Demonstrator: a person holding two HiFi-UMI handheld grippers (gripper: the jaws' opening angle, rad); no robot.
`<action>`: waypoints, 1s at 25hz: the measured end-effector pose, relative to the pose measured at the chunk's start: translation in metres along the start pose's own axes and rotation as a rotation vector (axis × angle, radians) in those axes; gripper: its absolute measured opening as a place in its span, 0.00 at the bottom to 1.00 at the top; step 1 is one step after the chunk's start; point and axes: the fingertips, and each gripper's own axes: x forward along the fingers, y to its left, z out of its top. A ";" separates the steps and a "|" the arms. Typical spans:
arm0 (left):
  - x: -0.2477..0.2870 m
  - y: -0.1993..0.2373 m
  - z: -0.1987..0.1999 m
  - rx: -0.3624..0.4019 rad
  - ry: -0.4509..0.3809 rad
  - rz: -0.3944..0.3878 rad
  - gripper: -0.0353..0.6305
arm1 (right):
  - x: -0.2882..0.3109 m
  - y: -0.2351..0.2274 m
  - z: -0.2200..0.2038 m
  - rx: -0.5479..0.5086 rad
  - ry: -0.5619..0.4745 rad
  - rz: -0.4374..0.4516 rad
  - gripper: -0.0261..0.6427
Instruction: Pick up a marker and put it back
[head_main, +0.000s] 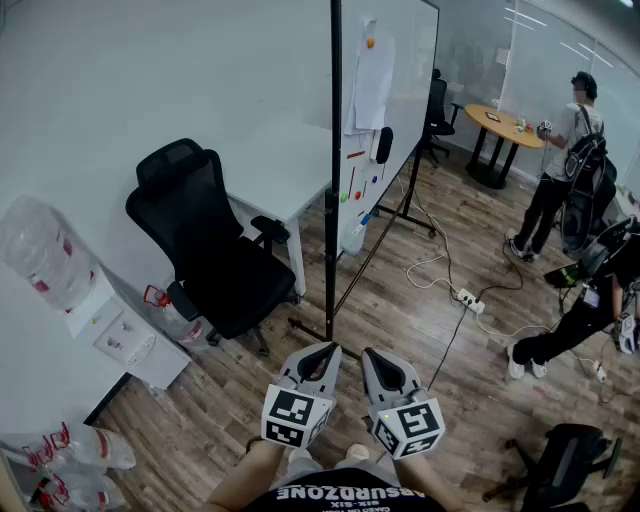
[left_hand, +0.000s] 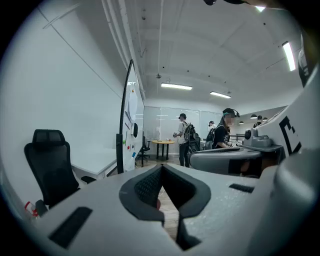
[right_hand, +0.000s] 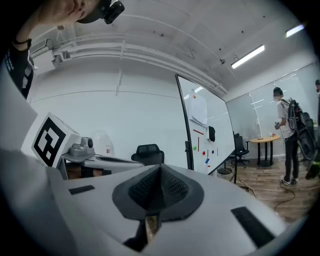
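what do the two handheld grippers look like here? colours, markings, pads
Both match: the left gripper and right gripper have light grey moulded shells tapering to a point, with black textured pads lining the jaws. Each carries a white cube printed with black square markers. No cables show. The wearer has a black top with white lettering.

Pretty clearly an office: a whiteboard (head_main: 385, 110) on a stand, a black swivel chair (head_main: 215, 250) by a white desk (head_main: 285, 180), and a round meeting table (head_main: 505, 125) further back. Probably a glass partition (head_main: 555, 55) behind that, though it's hard to tell.
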 end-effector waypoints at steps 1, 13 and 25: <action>0.000 -0.002 0.001 0.001 0.000 -0.001 0.06 | -0.001 0.000 0.000 0.002 -0.001 0.001 0.04; 0.012 -0.019 0.004 -0.005 -0.001 0.017 0.06 | -0.013 -0.014 0.001 0.005 -0.015 0.055 0.04; 0.038 -0.049 -0.001 -0.053 -0.009 0.075 0.06 | -0.036 -0.063 0.018 0.002 -0.073 0.122 0.38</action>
